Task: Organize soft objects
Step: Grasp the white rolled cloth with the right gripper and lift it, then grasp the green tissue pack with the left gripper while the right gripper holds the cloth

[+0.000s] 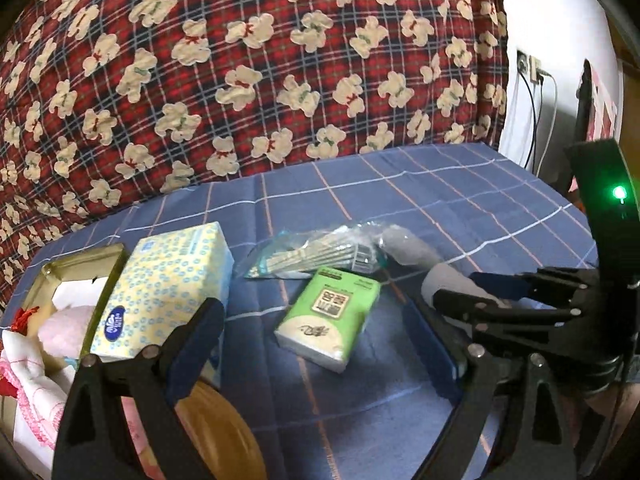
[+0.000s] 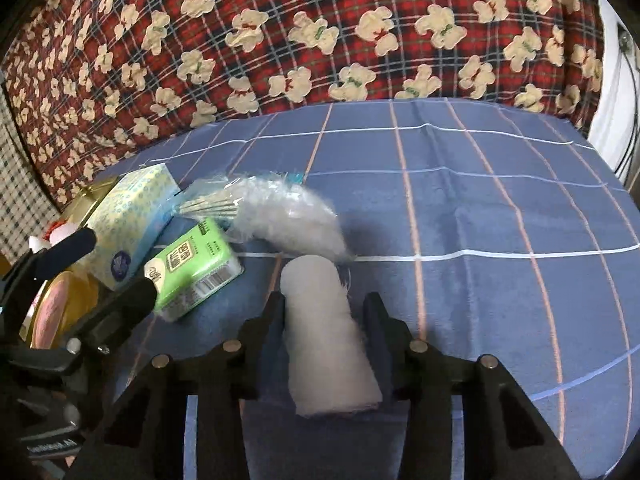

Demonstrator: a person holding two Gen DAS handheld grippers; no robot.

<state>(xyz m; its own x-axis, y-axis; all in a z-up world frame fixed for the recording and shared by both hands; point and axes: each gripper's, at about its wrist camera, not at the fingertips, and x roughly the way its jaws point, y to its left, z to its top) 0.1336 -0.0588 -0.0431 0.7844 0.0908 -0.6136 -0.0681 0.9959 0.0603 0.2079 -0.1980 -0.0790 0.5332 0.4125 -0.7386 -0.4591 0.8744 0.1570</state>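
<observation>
The blue checked bedsheet (image 2: pixel 500 208) lies open to my right and far side. A gold tin (image 1: pixel 86 258) at far left holds pink cloth. My left gripper (image 1: pixel 320 332) spreads wide around the green tissue pack (image 1: pixel 330 320); my right gripper (image 2: pixel 324 308) brackets the white gauze roll (image 2: pixel 320 312), left pad touching.

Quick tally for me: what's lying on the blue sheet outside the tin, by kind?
Tissue packs: 2, the yellow-blue tissue box and the green tissue pack
Cotton swab bags: 1, the clear swab bag
White rolls: 1, the white roll
Total: 4
</observation>
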